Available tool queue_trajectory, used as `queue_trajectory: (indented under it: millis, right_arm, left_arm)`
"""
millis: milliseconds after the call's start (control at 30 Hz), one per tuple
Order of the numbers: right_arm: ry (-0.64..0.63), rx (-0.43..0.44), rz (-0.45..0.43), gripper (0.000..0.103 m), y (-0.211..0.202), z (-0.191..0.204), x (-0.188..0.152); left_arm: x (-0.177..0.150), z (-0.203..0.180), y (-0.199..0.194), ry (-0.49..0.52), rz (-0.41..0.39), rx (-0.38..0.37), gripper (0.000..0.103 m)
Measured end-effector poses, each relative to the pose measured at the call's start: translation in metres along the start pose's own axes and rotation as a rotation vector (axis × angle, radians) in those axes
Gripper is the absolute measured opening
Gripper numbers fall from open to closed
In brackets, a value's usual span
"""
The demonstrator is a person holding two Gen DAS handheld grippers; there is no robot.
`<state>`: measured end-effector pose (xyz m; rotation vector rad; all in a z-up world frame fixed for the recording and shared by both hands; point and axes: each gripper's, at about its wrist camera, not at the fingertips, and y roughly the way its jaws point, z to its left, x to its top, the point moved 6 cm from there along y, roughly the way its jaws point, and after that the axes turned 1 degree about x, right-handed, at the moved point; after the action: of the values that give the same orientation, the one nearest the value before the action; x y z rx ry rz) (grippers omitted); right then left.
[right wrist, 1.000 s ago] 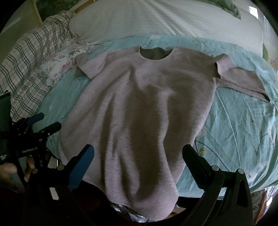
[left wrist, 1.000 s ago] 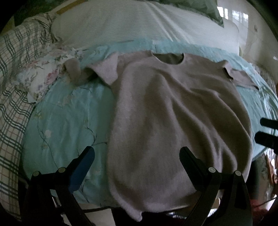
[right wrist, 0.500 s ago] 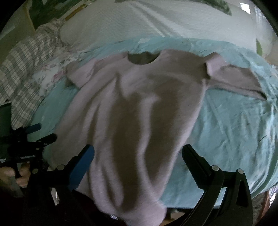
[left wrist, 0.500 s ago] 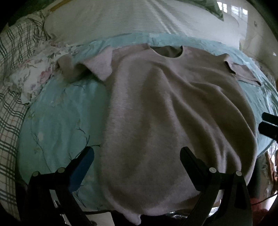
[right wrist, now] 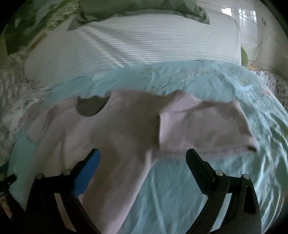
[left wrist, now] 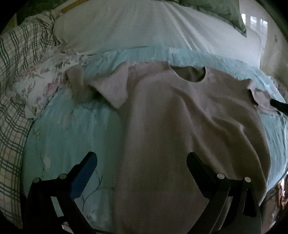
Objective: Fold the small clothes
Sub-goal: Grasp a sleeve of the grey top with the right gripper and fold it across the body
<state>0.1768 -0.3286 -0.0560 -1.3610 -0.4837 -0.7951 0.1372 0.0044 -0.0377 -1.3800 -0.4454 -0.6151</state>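
Note:
A pinkish-grey short-sleeved top (left wrist: 189,126) lies flat, neck hole away from me, on the light blue floral sheet (left wrist: 72,140). Its left sleeve (left wrist: 111,90) is creased back on itself. My left gripper (left wrist: 141,156) hangs open over the top's lower left side and holds nothing. In the right wrist view my right gripper (right wrist: 143,152) hovers above the top (right wrist: 117,129), just below the right sleeve (right wrist: 207,126). Its jaws stand wide and are closing a little, with no cloth pinched between them. One of its fingertips (left wrist: 279,105) shows at the right edge of the left wrist view.
A white striped pillow (left wrist: 144,27) lies across the bed behind the top, with a green pillow (right wrist: 135,7) beyond it. A plaid blanket (left wrist: 12,90) and a floral cloth (left wrist: 41,79) sit at the left. The bed's near edge runs under both grippers.
My right gripper has swung to the right and forward, from over the hem to the right sleeve. The left gripper has moved a little forward and left. The top lies as before.

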Motion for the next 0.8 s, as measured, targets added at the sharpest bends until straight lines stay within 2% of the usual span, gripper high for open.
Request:
queue_trajectory:
  millis: [100,300,367,433,467,500,533,567,667,800]
  right_arm:
    - [-0.014,-0.033,0.019,0.091,0.021,-0.008,0.012]
    - [-0.034,-0.091,0.097,0.083,0.062,-0.027,0.013]
    - [-0.028,-0.115,0.122,0.075,0.073,-0.036,0.010]
    - [-0.006,-0.129,0.146,0.055,0.081,-0.049,0.005]
    - [0.006,-0.111,0.141,0.053,0.080,-0.053,0.004]
    - [0.023,-0.092,0.131,0.040,0.079,-0.055,0.004]
    - [0.043,-0.075,0.122,0.014,0.077,-0.056,0.005]
    - [0.069,-0.047,0.115,0.005,0.072,-0.056,0.006]
    - [0.126,0.070,0.061,0.004,0.053,-0.040,0.018]
    - [0.151,0.204,0.042,0.004,0.045,-0.002,0.031]
  left_arm:
    - [0.010,0.000,0.006,-0.008,-0.004,-0.006,0.100]
    - [0.020,-0.003,0.019,-0.028,0.003,-0.034,0.100]
    - [0.022,-0.006,0.022,-0.031,-0.002,-0.047,0.101]
    - [0.022,-0.008,0.026,-0.029,0.001,-0.047,0.101]
    - [0.023,-0.009,0.028,-0.027,0.002,-0.046,0.101]
    - [0.024,-0.010,0.030,-0.024,0.005,-0.041,0.101]
    - [0.024,-0.011,0.033,-0.022,0.008,-0.039,0.101]
    - [0.024,-0.012,0.034,-0.020,0.009,-0.038,0.101]
    - [0.024,-0.014,0.038,-0.014,0.013,-0.038,0.101]
    - [0.023,-0.016,0.041,-0.003,0.014,-0.042,0.101]
